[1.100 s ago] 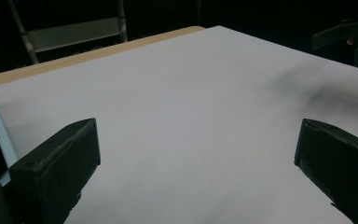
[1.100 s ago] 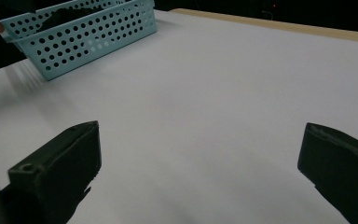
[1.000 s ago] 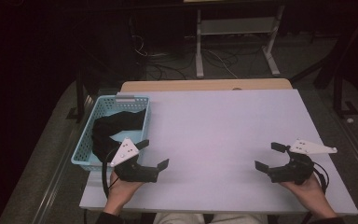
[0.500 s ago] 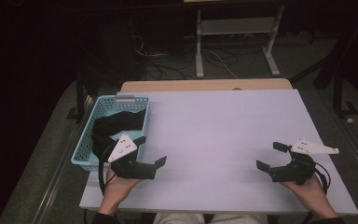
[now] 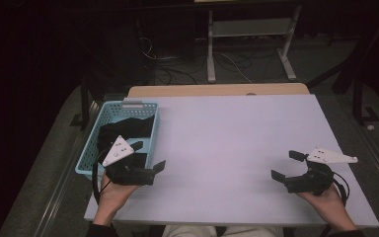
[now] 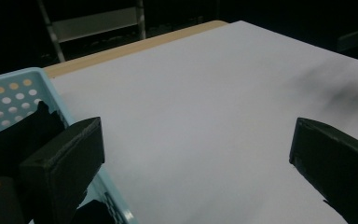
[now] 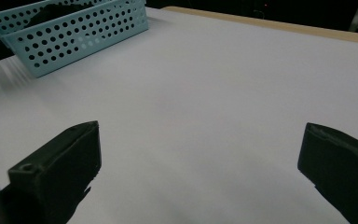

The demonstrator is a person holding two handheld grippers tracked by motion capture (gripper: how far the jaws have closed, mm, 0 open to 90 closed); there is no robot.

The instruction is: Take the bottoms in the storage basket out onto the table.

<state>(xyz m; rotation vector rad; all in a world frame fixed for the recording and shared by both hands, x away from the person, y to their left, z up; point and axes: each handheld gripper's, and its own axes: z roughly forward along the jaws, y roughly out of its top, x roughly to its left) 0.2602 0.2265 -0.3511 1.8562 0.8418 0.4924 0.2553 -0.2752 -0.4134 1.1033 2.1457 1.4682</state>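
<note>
A light blue perforated basket (image 5: 87, 157) stands at the table's left side with a black cloth (image 5: 123, 129) bundled inside. My left gripper (image 5: 149, 156) is open at the basket's near right corner, one jaw over the rim and the other over the table. In the left gripper view the basket (image 6: 15, 88) and the black cloth (image 6: 16, 135) sit beside the left jaw, and the left gripper (image 6: 196, 156) holds nothing. My right gripper (image 5: 284, 165) is open above the table's near right part. The right gripper (image 7: 198, 163) faces the basket (image 7: 74, 35) across bare table.
The white table top (image 5: 227, 133) spreads between the two grippers. A wooden edge (image 5: 217, 90) runs along its far side. Beyond it are a metal stand (image 5: 249, 34) and cables on the dark floor (image 5: 177, 64).
My left gripper has shifted slightly left, toward the basket's near corner. The right gripper has barely moved.
</note>
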